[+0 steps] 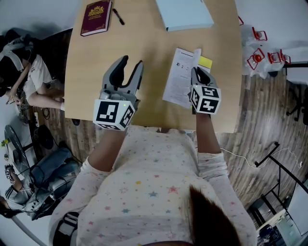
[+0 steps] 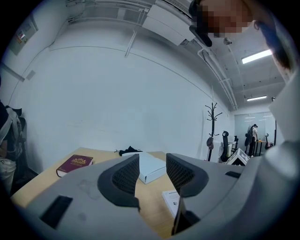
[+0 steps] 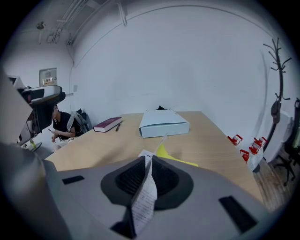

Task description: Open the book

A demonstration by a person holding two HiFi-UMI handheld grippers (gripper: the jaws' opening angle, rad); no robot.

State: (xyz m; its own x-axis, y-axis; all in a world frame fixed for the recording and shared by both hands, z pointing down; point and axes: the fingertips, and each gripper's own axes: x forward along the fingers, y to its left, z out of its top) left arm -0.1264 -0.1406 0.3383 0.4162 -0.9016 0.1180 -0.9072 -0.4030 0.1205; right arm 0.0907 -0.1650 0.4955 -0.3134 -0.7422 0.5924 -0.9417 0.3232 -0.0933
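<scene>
A thin white booklet (image 1: 179, 76) lies on the wooden table (image 1: 96, 81), with a yellow sheet (image 1: 205, 62) showing at its far right corner. My right gripper (image 1: 200, 73) is shut on the booklet's right edge; in the right gripper view a printed white page (image 3: 143, 197) stands pinched upright between the jaws, the yellow sheet (image 3: 171, 157) just beyond. My left gripper (image 1: 132, 63) hovers open to the left of the booklet, touching nothing. The left gripper view shows its jaws apart (image 2: 152, 171) and the booklet's corner (image 2: 169, 198) below right.
A maroon hardback book (image 1: 96, 18) with a pen (image 1: 118, 17) beside it lies at the table's far left. A white flat box (image 1: 184, 13) sits at the far middle. Red clips (image 1: 260, 53) lie on the floor right. A seated person (image 1: 33, 77) is at the left.
</scene>
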